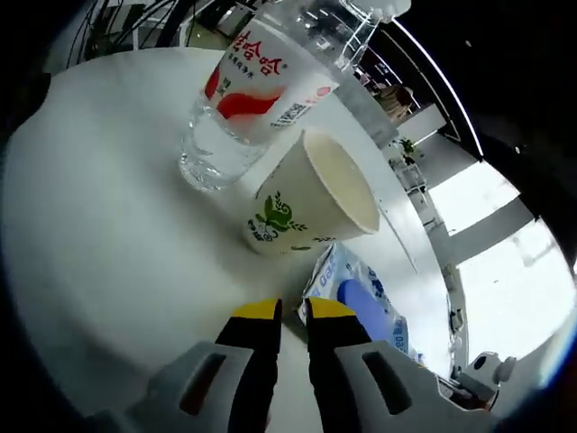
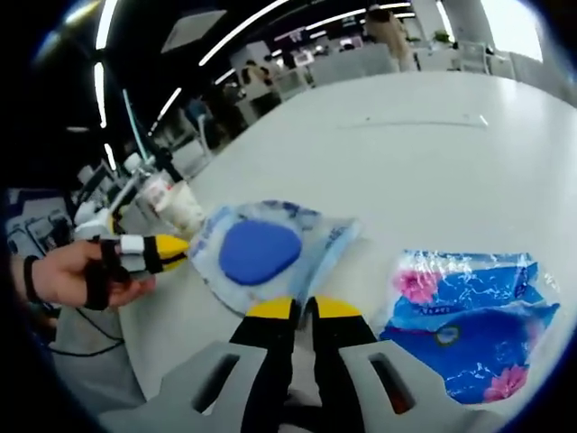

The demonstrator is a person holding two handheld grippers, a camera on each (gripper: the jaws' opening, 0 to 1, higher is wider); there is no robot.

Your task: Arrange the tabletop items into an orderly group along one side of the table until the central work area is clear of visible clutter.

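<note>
The broad white table (image 2: 433, 153) was smooth, matte and bare across its far half, so the sound course, by my judgement, was to gather everything toward the near edge where the bottle and cup already stood, sliding soft packs flat rather than pinching them. The largest loose item, a crinkly blue plastic pack printed with pink flowers (image 2: 473, 329), lay just right of the right gripper (image 2: 304, 309), whose yellow-tipped jaws stood almost together on nothing. Beside it lay a pale, glossy wipes pack with a rounded blue flap (image 2: 261, 253), directly ahead of those jaws. A clear ribbed water bottle with a red-and-white label (image 1: 248, 90) touched a waxy paper cup with a green leaf print (image 1: 311, 198). The left gripper (image 1: 293, 311) hovered near the cup, jaws narrow and empty.
</note>
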